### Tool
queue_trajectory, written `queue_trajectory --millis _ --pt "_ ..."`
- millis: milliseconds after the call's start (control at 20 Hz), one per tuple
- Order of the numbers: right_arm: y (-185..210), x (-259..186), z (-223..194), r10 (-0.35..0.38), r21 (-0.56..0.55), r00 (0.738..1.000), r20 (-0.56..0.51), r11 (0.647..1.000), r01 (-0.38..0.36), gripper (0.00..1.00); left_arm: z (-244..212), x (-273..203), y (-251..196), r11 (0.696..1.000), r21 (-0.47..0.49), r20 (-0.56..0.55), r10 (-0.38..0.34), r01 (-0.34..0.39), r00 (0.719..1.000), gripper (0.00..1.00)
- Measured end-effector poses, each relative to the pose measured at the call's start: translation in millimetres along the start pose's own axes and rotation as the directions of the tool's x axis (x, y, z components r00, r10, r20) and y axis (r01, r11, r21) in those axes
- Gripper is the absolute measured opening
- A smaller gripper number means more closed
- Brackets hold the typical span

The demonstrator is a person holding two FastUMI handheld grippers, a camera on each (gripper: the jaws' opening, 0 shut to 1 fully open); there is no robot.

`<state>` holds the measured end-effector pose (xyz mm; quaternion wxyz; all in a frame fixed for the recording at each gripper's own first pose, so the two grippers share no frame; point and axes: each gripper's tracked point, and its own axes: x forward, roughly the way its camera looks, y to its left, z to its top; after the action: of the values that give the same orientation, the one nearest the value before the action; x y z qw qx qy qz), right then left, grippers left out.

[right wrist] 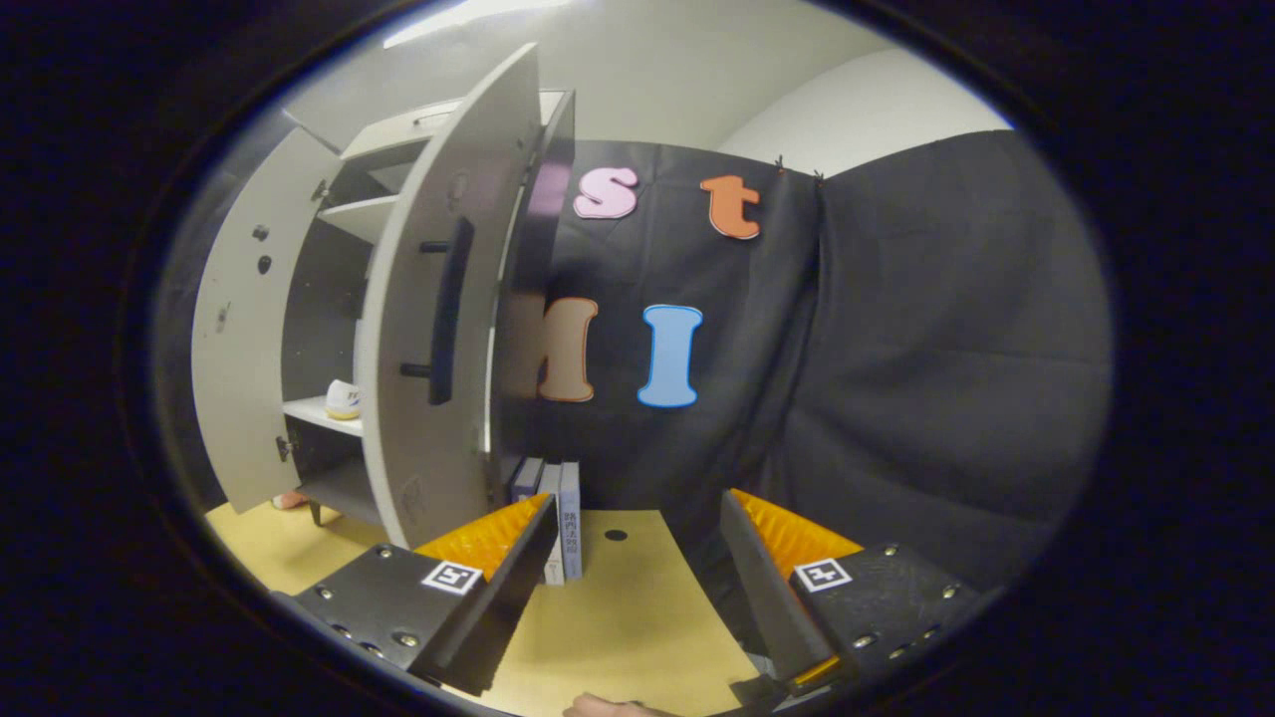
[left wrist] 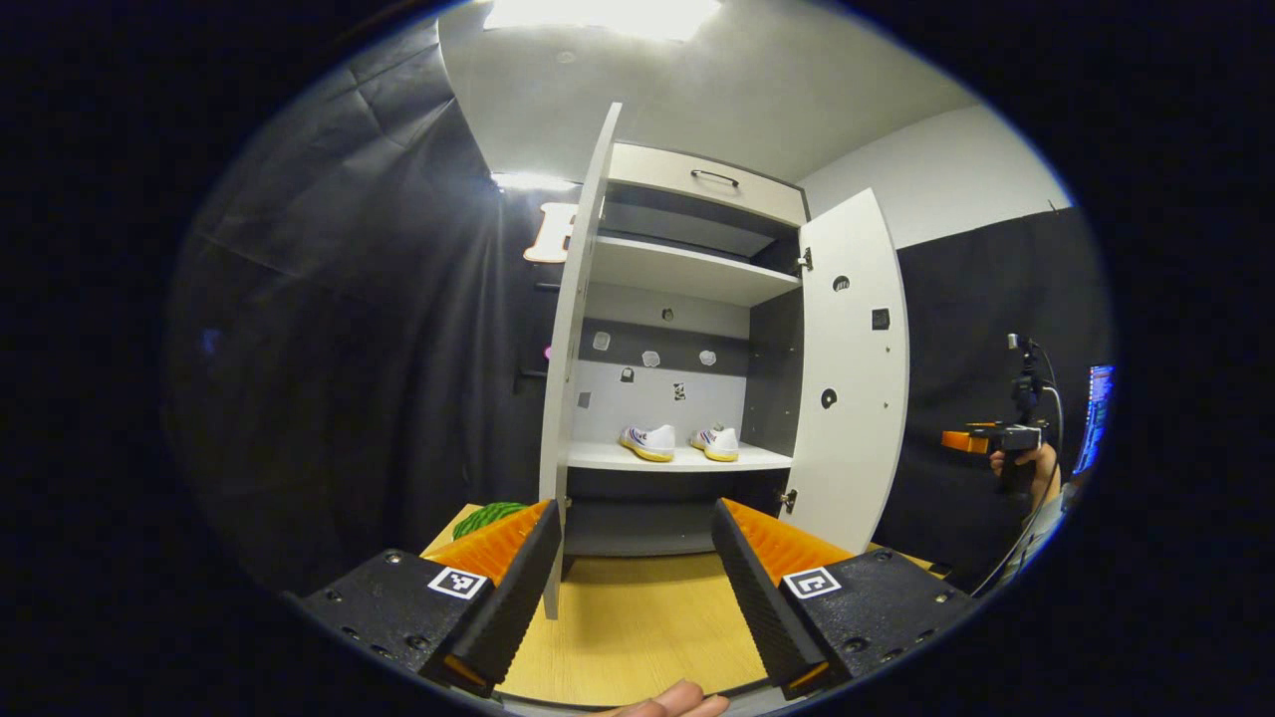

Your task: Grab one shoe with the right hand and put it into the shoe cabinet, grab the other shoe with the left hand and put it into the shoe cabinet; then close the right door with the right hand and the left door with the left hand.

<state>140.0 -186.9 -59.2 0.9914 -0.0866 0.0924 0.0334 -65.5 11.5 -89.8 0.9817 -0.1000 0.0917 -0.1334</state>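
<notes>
Both shoes (left wrist: 679, 442) sat on cabinet (left wrist: 697, 269) shelf, doors open; left gripper (left wrist: 637, 588) & right gripper (right wrist: 637, 588) fingers spread wide, empty.

Two white shoes sit on one shelf of the shoe cabinet (left wrist: 687, 174) — one shoe (left wrist: 648, 442) to the left, the other shoe (left wrist: 717, 443) beside it. Two doors stand open — the left door (left wrist: 571, 329) and the right door (left wrist: 850, 368). Three books (right wrist: 558, 518) stand by the cabinet.
</notes>
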Motion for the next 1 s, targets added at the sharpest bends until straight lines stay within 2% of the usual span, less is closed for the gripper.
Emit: queue_trajectory --millis 50,150,250,350,650,800,850,900,950,1000 --pt "-1 10 6 0.004 0.003 1.0 0.012 1.0 -0.004 0.99 1 -2 2 1.0 -0.001 -0.003 0.002 -0.002 1.0 0.9" --pt "-4 28 21 0.002 0.029 0.999 0.032 1.0 -0.003 0.98 0 -2 12 1.0 0.004 -0.005 0.018 -0.018 1.0 0.93" --pt "9 41 34 0.038 0.079 0.999 0.034 0.996 -0.04 0.98 -1 -4 16 1.0 0.009 -0.009 0.028 -0.028 1.0 0.93" --pt "21 49 50 0.069 0.082 0.996 0.051 0.994 -0.073 0.98 0 -6 18 0.999 0.0 -0.001 0.033 -0.033 0.999 0.93" --pt "56 57 76 0.092 0.091 0.994 0.053 0.991 -0.097 0.98 -4 -7 22 0.999 0.006 0.014 0.05 -0.05 0.999 0.93" --pt "98 51 76 0.181 0.086 0.983 0.031 0.979 -0.184 0.99 -10 -8 22 0.999 0.012 0.01 0.052 -0.052 0.999 0.93" --pt "102 54 75 0.15 0.05 0.988 0.025 0.987 -0.151 0.98 -11 -8 22 0.999 0.009 0.011 0.052 -0.052 0.999 0.96" --pt "100 49 81 0.124 0.015 0.992 0.038 0.992 -0.125 0.89 -12 -8 21 0.999 0.003 0.013 0.051 -0.052 0.999 0.93" --pt "99 46 82 0.098 -0.016 0.994 0.039 0.995 -0.097 0.91 -15 -9 20 0.998 0.001 0.01 0.057 -0.057 0.998 0.95" --pt "102 43 84 0.079 -0.028 0.996 0.042 0.997 -0.078 0.91 -18 -8 22 0.998 0.004 0.004 0.061 -0.061 0.998 0.93"
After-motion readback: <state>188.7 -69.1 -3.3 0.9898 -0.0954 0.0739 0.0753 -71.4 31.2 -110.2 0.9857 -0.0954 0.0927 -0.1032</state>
